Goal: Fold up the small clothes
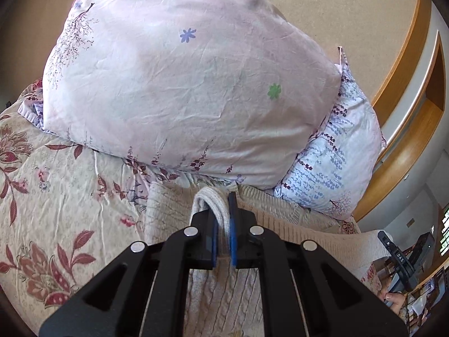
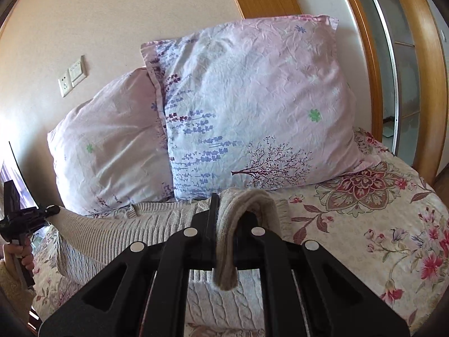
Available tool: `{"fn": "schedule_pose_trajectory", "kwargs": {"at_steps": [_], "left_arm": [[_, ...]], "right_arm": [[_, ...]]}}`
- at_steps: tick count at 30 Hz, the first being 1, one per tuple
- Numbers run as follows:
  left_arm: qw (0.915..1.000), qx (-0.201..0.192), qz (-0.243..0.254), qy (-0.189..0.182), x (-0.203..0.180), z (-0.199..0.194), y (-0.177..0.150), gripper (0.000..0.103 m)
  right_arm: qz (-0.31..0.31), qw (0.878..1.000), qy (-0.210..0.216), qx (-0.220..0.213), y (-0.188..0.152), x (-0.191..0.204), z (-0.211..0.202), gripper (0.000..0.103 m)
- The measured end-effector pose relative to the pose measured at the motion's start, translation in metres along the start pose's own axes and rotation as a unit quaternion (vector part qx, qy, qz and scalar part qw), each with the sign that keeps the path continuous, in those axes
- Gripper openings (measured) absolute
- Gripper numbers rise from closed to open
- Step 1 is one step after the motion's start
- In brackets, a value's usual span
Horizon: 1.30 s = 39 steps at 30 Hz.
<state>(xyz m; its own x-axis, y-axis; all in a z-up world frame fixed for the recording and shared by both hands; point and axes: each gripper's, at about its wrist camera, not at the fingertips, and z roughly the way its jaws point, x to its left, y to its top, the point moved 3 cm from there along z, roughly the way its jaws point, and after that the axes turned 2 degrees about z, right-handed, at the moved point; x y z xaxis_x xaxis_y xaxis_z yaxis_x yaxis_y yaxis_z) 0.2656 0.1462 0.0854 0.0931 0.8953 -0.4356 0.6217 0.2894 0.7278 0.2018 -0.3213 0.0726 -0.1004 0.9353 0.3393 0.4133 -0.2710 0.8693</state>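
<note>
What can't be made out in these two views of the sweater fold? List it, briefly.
- Sweater: its lower half is hidden in both views by the gripper bodies.
- Left gripper: the pinched cuff covers where its jaws meet.
- Right gripper: the knit draped over it hides its right finger.
- Bedspread under the pillows: covered.
- The person: only a hand at the frame edge.

The sweater [image 1: 280,224] runs under the black gripper frame at the bottom edge, its lower part hidden. At lower right a hand [image 1: 394,299] is cut off, and the room behind it is too small to read.
</note>
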Motion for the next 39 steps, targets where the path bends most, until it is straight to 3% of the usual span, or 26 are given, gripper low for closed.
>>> {"fn": "schedule_pose_trajectory", "kwargs": {"at_steps": [5,11,27,29,30,32,35,36,39], "left_arm": [[0.9994,0.019,-0.019,0.022,0.011,0.041,0.004,0.006],[0.9968,0.059,-0.031,0.044,0.026,0.081,-0.008,0.006],[0.9940,0.084,-0.056,0.041,0.034,0.109,-0.014,0.008],[0.9941,0.084,-0.054,0.041,0.031,0.110,-0.012,0.011],[0.9943,0.084,-0.052,0.039,0.029,0.111,-0.012,0.016],[0.9950,0.080,-0.050,0.032,0.024,0.111,-0.009,0.029],[0.9959,0.071,-0.048,0.029,0.017,0.110,-0.005,0.048],[0.9962,0.067,-0.048,0.026,0.015,0.109,-0.003,0.056],[0.9975,0.051,-0.045,0.023,0.011,0.102,0.000,0.065]], "right_arm": [[0.016,0.999,-0.018,0.027,0.002,-0.008,0.042,0.007],[0.066,0.993,-0.031,0.096,-0.016,-0.026,0.094,0.008],[0.141,0.979,-0.026,0.143,-0.025,-0.045,0.124,0.011],[0.149,0.977,-0.023,0.150,-0.023,-0.045,0.129,0.026],[0.157,0.976,-0.015,0.151,-0.021,-0.045,0.130,0.042],[0.176,0.974,0.004,0.144,-0.015,-0.043,0.132,0.061],[0.179,0.976,0.011,0.123,-0.006,-0.039,0.130,0.074],[0.175,0.978,0.011,0.116,-0.004,-0.038,0.129,0.074],[0.175,0.978,0.011,0.110,-0.003,-0.039,0.124,0.074]]}}
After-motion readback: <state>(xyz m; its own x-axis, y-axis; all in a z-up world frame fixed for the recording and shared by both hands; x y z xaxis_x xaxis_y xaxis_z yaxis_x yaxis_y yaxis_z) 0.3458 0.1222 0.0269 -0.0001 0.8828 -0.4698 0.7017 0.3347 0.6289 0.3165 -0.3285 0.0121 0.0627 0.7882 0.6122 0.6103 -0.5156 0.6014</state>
